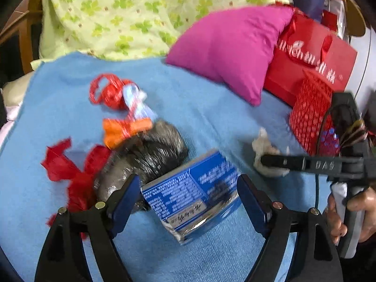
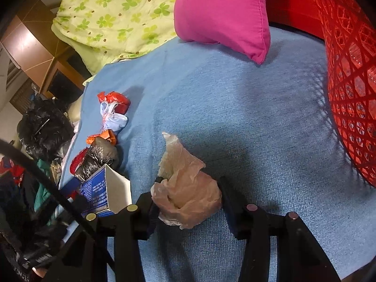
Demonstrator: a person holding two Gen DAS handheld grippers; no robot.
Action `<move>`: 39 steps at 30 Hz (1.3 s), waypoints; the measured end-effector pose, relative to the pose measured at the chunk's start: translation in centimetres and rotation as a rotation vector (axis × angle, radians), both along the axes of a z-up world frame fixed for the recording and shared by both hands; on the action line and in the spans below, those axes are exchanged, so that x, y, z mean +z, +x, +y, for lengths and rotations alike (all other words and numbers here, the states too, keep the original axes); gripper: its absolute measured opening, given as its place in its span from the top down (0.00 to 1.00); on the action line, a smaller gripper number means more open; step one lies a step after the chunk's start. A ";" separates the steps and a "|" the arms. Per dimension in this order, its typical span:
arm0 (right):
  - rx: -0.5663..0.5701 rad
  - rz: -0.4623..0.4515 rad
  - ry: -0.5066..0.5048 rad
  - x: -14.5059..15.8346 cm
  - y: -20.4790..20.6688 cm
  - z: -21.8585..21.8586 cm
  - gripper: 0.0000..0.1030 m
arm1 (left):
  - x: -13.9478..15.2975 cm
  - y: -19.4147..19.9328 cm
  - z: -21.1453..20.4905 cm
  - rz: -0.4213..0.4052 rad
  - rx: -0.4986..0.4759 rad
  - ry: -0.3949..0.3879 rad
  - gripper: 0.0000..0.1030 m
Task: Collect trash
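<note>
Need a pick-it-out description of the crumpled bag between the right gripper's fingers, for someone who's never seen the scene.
Start at the blue blanket covering the bed, then go from the pink pillow toward the camera. The crumpled bag lies there between the fingers of the right gripper, apart from the litter pile to its left. It is the only pale, translucent beige piece; the blue carton and black bag are dark or printed.

Blue printed cardboard carton (image 1: 190, 195) — crumpled, open-ended, tilted on blue cloth. Black crinkled plastic bag (image 1: 145, 155) at its 10 o'clock, touching. Orange wrapper (image 1: 127, 129) and red plastic scraps (image 1: 68, 164) beyond. Crumpled translucent beige plastic bag (image 2: 185, 185) — lying at the carton's 3 o'clock.
</note>
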State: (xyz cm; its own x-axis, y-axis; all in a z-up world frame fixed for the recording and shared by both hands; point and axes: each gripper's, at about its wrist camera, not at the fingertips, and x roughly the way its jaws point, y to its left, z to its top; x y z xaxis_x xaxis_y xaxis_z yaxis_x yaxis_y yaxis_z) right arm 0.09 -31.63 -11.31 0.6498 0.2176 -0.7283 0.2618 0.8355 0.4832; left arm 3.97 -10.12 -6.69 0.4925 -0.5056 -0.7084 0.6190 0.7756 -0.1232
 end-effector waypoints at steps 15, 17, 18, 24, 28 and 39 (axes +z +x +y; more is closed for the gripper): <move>0.026 -0.002 0.037 0.0 0.3 -0.4 0.44 | -0.4 -2.4 1.1 0.061 -0.110 -0.011 0.18; 0.026 -0.002 0.017 0.0 0.3 -0.1 0.44 | -0.4 -2.0 0.7 0.052 -0.087 -0.002 0.18; 0.025 -0.002 0.008 0.1 0.3 0.0 0.44 | -0.3 -2.0 0.5 0.048 -0.086 -0.004 0.18; 0.022 -0.019 -0.034 0.6 0.2 0.5 0.51 | -0.3 -2.6 -1.6 -0.038 -0.093 0.061 0.18; 0.013 -0.029 -0.046 0.9 -0.1 0.1 0.53 | -1.1 -2.1 -2.0 -0.026 -0.076 0.095 0.24; 0.002 -0.155 -0.123 4.5 -2.2 -0.1 0.53 | -0.4 -3.9 -2.2 -0.125 -0.091 0.115 0.40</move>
